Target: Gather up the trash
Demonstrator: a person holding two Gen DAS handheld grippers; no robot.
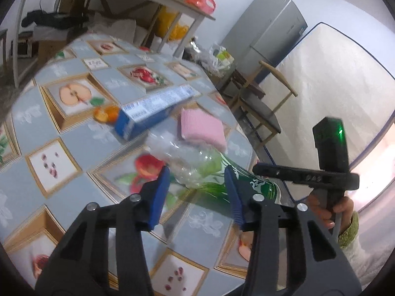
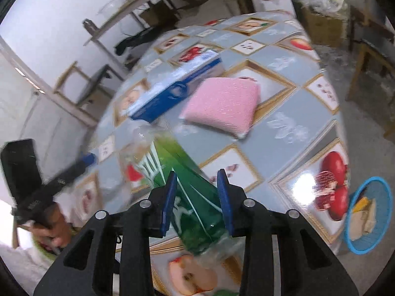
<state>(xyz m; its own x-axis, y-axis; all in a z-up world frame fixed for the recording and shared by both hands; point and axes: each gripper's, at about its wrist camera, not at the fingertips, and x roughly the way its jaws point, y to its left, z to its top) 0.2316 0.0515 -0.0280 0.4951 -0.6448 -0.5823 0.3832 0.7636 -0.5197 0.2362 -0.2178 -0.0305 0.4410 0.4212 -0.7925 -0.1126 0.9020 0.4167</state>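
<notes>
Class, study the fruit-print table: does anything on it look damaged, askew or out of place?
Yes: a crumpled plastic bottle with a green label lies between the right tongs, and orange peel lies beside the blue box.

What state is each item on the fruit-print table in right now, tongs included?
Clear plastic bottle with green label: lying on its side, crumpled, between both tongs.
Right tongs: shut on the bottle's green label.
Left tongs: around the bottle's clear end; contact unclear.
Long blue cardboard box: lying flat, closed.
Pink square sponge cloth: flat on the table.
Orange peel: loose beside the box.
Blue mesh basket: beside the table, holding scraps.
</notes>
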